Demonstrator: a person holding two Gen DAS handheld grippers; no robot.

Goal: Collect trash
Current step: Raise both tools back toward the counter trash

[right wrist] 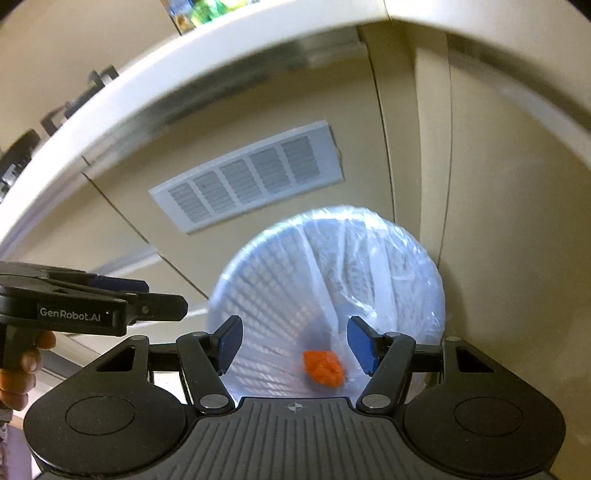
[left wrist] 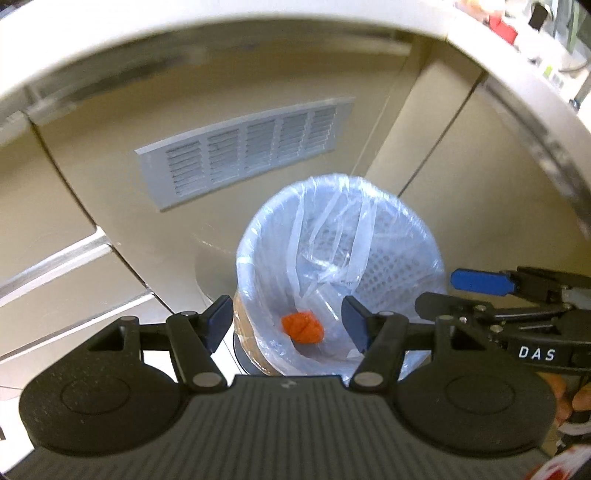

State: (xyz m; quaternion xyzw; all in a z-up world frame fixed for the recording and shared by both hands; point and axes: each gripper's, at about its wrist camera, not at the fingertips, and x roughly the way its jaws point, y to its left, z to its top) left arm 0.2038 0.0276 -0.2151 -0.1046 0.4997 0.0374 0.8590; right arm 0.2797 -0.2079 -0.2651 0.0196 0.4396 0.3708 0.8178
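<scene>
Both hand-held grippers, left hand-held gripper and right hand-held gripper, hang spread and empty over the lined bin, orange wad already sitting at the bottom, so I'd lift straight clear without snagging the liner.

Bin mouth open from above, only loose liner folds and orange wad inside. Cabinet front with vent close at 11 o'clock. Countertop edge overhangs at 12. Other gripper crowds 3 o'clock.
</scene>
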